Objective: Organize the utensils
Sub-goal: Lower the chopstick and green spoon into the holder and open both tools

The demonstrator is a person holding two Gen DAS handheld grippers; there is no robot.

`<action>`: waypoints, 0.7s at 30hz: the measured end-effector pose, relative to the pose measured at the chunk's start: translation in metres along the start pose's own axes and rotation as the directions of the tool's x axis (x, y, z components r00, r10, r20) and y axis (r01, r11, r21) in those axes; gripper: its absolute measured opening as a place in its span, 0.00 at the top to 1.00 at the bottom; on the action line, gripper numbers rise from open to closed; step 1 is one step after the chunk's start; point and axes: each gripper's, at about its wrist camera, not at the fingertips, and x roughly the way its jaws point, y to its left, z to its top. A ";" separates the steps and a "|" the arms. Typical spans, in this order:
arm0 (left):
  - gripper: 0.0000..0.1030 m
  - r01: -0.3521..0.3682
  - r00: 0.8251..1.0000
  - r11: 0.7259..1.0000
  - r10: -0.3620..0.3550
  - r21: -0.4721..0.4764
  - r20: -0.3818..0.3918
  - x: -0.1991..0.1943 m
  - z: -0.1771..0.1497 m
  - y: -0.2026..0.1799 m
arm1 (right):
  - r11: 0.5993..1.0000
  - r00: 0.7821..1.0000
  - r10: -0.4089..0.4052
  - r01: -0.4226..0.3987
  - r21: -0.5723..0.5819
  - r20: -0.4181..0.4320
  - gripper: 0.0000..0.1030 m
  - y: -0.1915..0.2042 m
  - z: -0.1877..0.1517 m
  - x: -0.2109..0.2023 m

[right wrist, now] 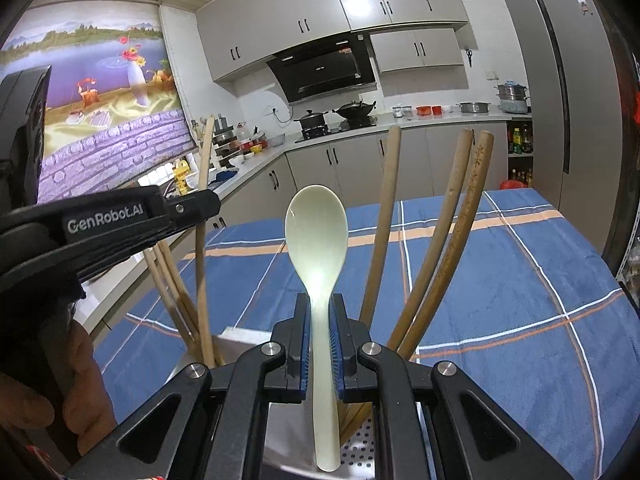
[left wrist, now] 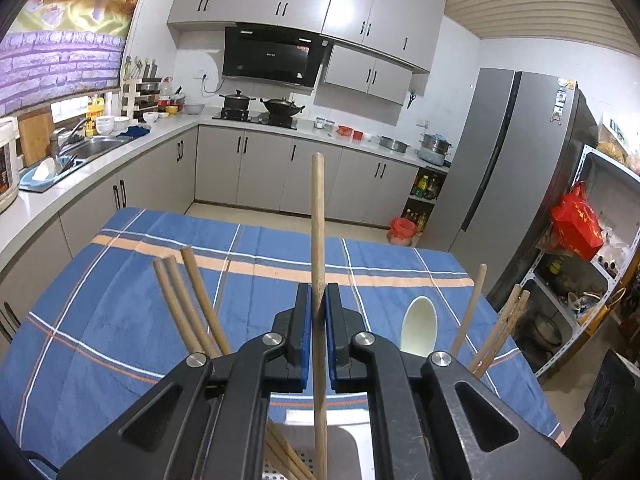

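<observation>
Utensils stand upright over a steel holder (right wrist: 360, 446): left gripper (left wrist: 318, 312) clamps a wooden chopstick (left wrist: 318, 220) at twelve o'clock; right gripper (right wrist: 319, 320) clamps a cream spoon (right wrist: 316, 232).

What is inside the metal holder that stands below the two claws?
Inside the metal holder stand several wooden chopsticks, leaning outward. The right claw holds the white spoon with its handle end in the holder. The claws cover the holder's bottom and most of its rim.

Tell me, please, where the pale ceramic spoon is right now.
The pale ceramic spoon stands bowl-up, clamped in the right gripper, its handle reaching down into the perforated metal holder, with wooden chopsticks leaning on either side.
</observation>
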 end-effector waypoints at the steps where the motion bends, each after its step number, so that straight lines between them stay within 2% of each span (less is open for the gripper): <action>1: 0.94 -0.001 1.000 1.000 0.001 -0.005 -0.003 -0.001 -0.001 0.002 | 1.000 1.000 -0.003 0.003 -0.004 -0.003 0.90 0.001 -0.002 -0.001; 12: 0.94 -0.002 1.000 1.000 0.002 -0.026 0.000 -0.014 -0.002 0.001 | 1.000 0.999 -0.020 0.020 -0.006 -0.028 0.89 -0.002 -0.015 -0.009; 14: 0.94 0.001 1.000 1.000 -0.001 -0.026 0.000 -0.017 -0.001 -0.001 | 1.000 0.999 -0.024 0.024 -0.010 -0.033 0.85 -0.003 -0.016 -0.011; 16: 0.94 0.007 1.000 1.000 -0.007 -0.025 0.001 -0.021 0.000 -0.002 | 1.000 0.999 -0.029 0.029 -0.012 -0.031 0.75 -0.003 -0.016 -0.014; 18: 0.93 0.009 1.000 1.000 -0.009 -0.022 0.006 -0.026 0.001 -0.004 | 0.999 0.999 -0.031 0.030 -0.011 -0.024 0.75 -0.004 -0.016 -0.018; 21: 0.85 0.015 1.000 1.000 -0.015 -0.025 0.015 -0.038 0.005 -0.008 | 1.000 0.999 -0.027 0.027 -0.011 -0.017 0.73 -0.003 -0.016 -0.026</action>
